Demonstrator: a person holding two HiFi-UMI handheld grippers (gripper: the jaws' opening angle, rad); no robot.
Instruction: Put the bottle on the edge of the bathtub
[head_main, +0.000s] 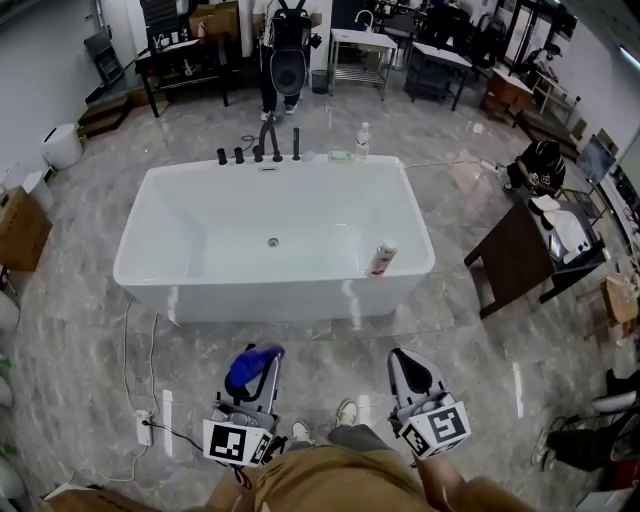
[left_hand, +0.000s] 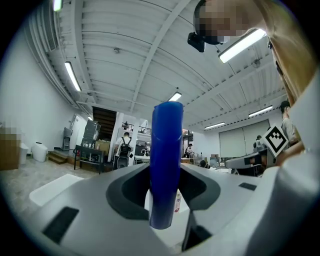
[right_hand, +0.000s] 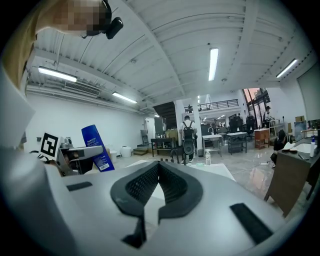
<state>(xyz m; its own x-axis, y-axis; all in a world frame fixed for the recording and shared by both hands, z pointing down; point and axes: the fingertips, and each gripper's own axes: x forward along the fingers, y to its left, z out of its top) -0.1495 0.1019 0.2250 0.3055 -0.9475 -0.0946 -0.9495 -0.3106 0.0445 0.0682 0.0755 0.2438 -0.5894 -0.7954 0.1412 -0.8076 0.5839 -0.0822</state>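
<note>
A blue bottle (head_main: 247, 368) (left_hand: 166, 160) stands upright between the jaws of my left gripper (head_main: 262, 374) (left_hand: 165, 197), which is shut on it. It also shows in the right gripper view as the blue bottle (right_hand: 97, 148) at the left. My right gripper (head_main: 411, 366) (right_hand: 159, 167) is beside it, its jaw tips touching with nothing between them. Both grippers are held over the floor, short of the white bathtub (head_main: 250, 276) (right_hand: 216, 173), whose near rim lies ahead. A white and red tube (head_main: 381, 258) leans at the tub's front right rim.
Black taps (head_main: 262, 150), a green soap dish (head_main: 339, 156) and a clear bottle (head_main: 362, 141) line the tub's far rim. A dark table (head_main: 512, 258) stands to the right. A power strip and cable (head_main: 145, 427) lie on the floor at left. A person with a backpack (head_main: 288, 52) stands behind the tub.
</note>
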